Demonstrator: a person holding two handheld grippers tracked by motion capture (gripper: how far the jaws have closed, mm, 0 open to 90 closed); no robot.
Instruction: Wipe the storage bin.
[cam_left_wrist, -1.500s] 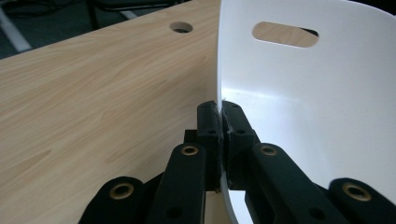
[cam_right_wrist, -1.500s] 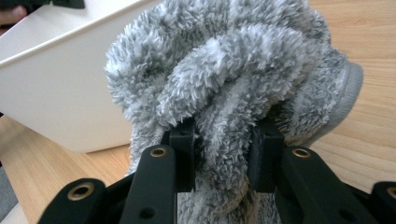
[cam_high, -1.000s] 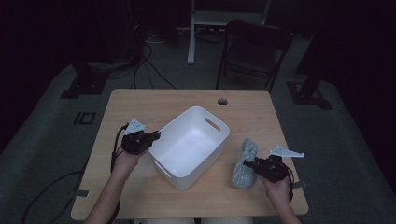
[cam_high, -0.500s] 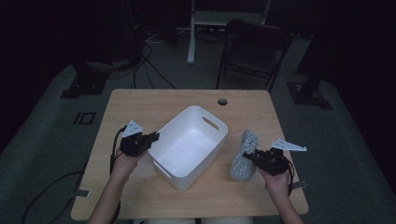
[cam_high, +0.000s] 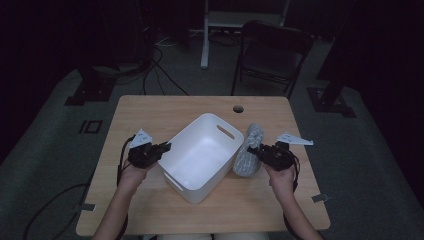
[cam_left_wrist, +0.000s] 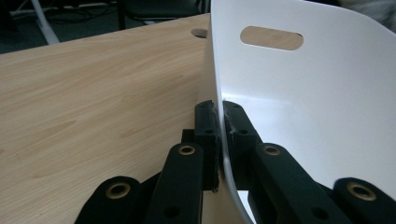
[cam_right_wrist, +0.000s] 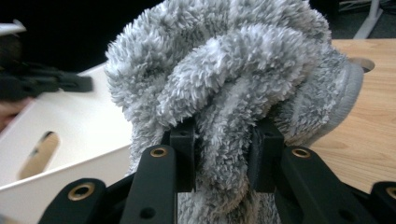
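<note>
A white plastic bin (cam_high: 200, 152) with slotted handles stands in the middle of the wooden table (cam_high: 165, 107). My left gripper (cam_high: 162, 148) is shut on the bin's left wall; in the left gripper view its jaws pinch the thin white rim (cam_left_wrist: 219, 116) from both sides. A fluffy grey slipper (cam_high: 247, 150) hangs just right of the bin, lifted off the table. My right gripper (cam_high: 260, 151) is shut on it, and in the right gripper view the grey slipper (cam_right_wrist: 224, 79) bulges between and above the jaws, with the bin (cam_right_wrist: 70, 130) beyond at the left.
A round cable hole (cam_high: 238, 108) sits near the table's far edge. Behind the table stand a black chair (cam_high: 270, 55) and a white desk frame (cam_high: 205, 35). Cables lie on the dark floor at the left.
My right gripper has carried the slipper up and toward the bin's right side. The left gripper has stayed on the bin wall.
</note>
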